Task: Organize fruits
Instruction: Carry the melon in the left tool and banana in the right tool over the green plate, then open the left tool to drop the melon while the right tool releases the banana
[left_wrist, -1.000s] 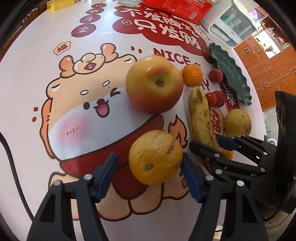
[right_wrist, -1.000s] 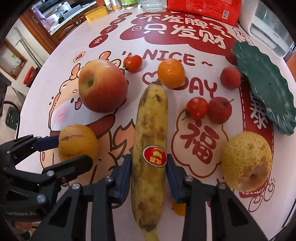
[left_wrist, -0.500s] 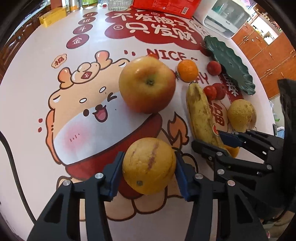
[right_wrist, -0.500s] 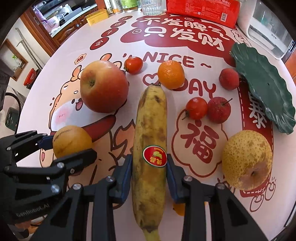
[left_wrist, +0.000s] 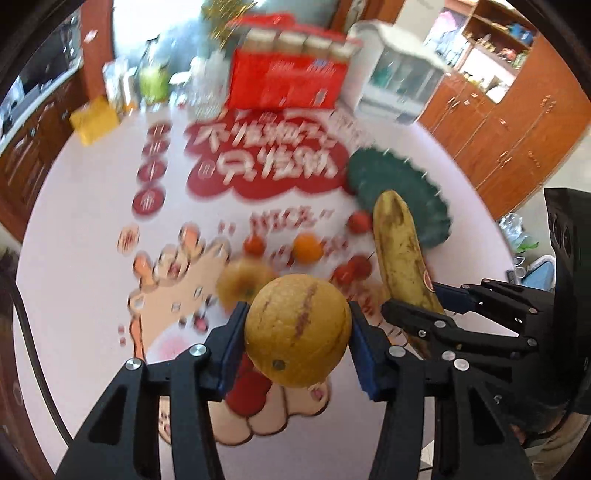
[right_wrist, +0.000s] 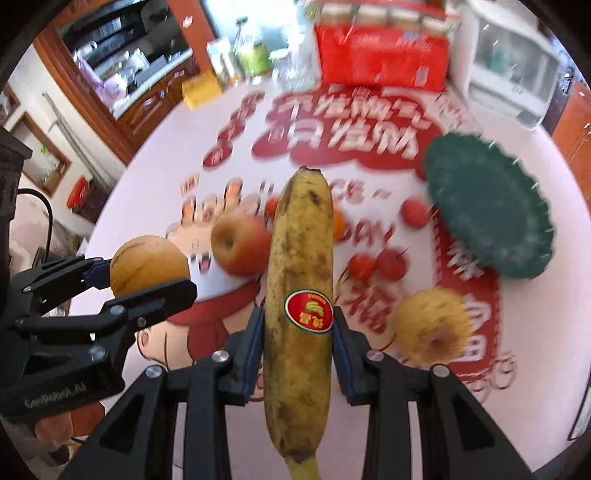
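Left tool (left_wrist: 297, 334) pinching a yellow round fruit (left_wrist: 297, 330), right tool (right_wrist: 298, 352) pinching a banana (right_wrist: 299, 314), both above the surface (left_wrist: 85, 295)

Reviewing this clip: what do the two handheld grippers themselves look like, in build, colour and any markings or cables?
Both the left gripper and right gripper are matte black linkage frames with triangular cut-outs and silver screw heads, ending in flat blue pads. The left one's body carries pale "GenRobot.AI" lettering in the right wrist view, and a black cable runs beside it.

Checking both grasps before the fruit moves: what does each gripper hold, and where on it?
Left gripper clamps the round yellow fruit across its middle; right gripper clamps the banana at its sticker.
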